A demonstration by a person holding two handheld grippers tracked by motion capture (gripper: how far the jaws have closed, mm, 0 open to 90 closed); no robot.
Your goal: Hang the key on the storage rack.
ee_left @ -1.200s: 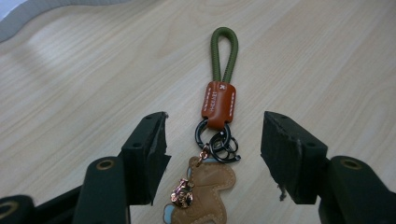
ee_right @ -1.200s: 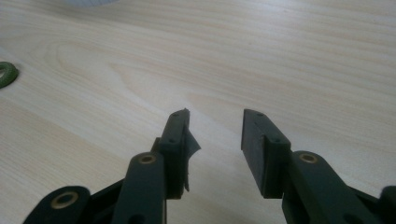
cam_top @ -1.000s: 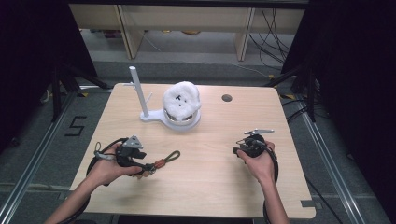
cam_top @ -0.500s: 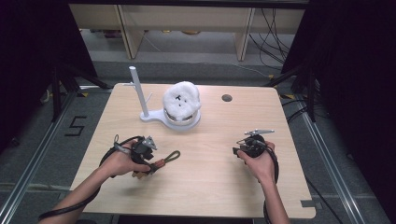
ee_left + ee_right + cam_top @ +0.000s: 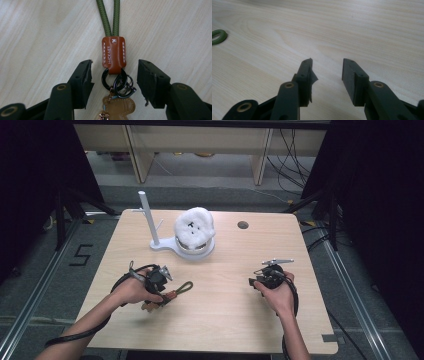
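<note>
left gripper (image 5: 113, 75): jaws apart on either side of the keychain and have just been closing in; the pads touch nothing, with a gap at both sides.
keychain (image 5: 113, 55): flat on the table, lying between the left jaws; brown leather tab at centre, green cord (image 5: 108, 17) running off toward 12 o'clock, dark metal rings (image 5: 120, 83) and a tan leather charm (image 5: 118, 107) toward 6 o'clock.
keychain on table: in the high view it sits at about 8 o'clock of the tabletop, under the left gripper.
right gripper (image 5: 327, 72): jaws parted, bare wood between them, holding nothing; in the high view at about 4 o'clock.
table (image 5: 225, 315): light wood.
white stand (image 5: 150, 227): toward 11 o'clock, with a white plush (image 5: 194, 227) beside it, well apart from both grippers.
</note>
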